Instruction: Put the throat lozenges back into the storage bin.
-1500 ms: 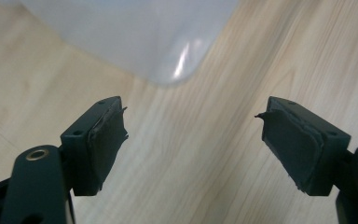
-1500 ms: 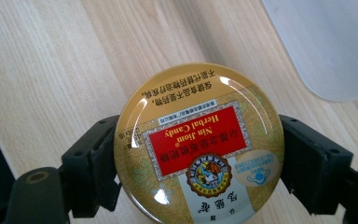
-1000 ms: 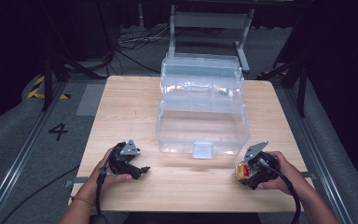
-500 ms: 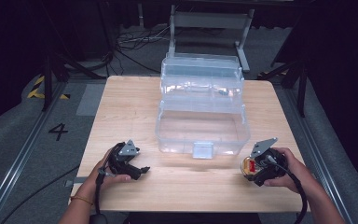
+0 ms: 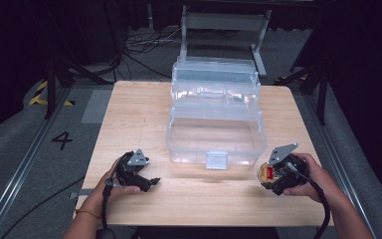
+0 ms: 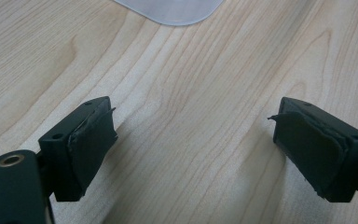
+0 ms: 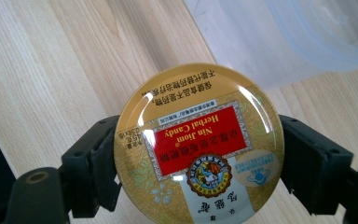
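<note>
A round gold candy tin (image 7: 198,144) with a red label sits between the black jaws of my right gripper (image 7: 198,161), which press on its two sides. In the high view that right gripper (image 5: 273,174) hangs just above the table at the front right, with the tin (image 5: 267,173) facing left. My left gripper (image 5: 146,183) rests at the front left of the wooden table (image 5: 139,114). Its jaws stand wide open in the left gripper view (image 6: 193,144), with bare wood between them. A clear plastic toolbox (image 5: 215,117) stands open in the middle of the table, between and beyond both grippers.
The clear box has a front latch (image 5: 216,160) facing the person and a raised upper tray (image 5: 214,79) at the back. A metal frame (image 5: 224,25) stands beyond the table's far edge. Bare wood lies between the two grippers along the front edge.
The right gripper has risen slightly with the tin in it and shifted a little to the right. The left gripper has stayed in place.
</note>
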{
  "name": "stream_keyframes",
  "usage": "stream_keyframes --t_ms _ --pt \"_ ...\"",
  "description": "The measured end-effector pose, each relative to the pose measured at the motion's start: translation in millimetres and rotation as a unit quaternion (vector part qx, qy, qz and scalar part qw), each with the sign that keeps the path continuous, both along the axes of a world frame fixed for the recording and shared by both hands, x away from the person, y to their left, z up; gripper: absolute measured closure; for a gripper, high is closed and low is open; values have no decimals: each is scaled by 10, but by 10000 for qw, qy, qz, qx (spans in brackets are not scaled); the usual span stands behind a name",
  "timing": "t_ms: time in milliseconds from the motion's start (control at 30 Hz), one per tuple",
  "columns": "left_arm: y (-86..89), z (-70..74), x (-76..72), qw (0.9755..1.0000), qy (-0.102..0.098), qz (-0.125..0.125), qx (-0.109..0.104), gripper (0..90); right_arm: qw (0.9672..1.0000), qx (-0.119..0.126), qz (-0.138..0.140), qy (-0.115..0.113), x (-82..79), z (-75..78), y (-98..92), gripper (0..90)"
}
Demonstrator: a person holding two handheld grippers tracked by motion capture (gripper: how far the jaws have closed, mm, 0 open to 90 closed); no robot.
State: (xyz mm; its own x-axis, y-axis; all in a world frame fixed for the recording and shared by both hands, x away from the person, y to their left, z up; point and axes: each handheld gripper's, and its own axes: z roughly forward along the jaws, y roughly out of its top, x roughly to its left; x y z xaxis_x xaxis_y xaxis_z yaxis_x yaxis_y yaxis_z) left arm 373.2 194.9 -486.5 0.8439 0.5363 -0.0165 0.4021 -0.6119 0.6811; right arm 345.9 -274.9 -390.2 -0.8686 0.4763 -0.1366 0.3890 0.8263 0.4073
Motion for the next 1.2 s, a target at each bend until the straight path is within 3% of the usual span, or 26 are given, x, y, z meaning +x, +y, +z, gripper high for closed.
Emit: stream_keyframes --t_ms 200,433,833,1100,1200 --pt "-1 -1 5 10000 0 -9 -1 124 10000 -18 84 0 14 92 -19 205" --pt "-4 -1 9 10000 4 -17 5 120 9998 -40 188 -80 57 306 13 205" --pt "-4 -1 11 10000 9 -22 3 119 9991 -74 146 -379 214 588 51 205" --pt "-4 0 10 10000 10 -18 6 119 9979 -148 213 -599 441 748 176 205" --pt "-3 0 11 10000 9 -20 6 119 9981 -117 168 -586 552 784 218 205"
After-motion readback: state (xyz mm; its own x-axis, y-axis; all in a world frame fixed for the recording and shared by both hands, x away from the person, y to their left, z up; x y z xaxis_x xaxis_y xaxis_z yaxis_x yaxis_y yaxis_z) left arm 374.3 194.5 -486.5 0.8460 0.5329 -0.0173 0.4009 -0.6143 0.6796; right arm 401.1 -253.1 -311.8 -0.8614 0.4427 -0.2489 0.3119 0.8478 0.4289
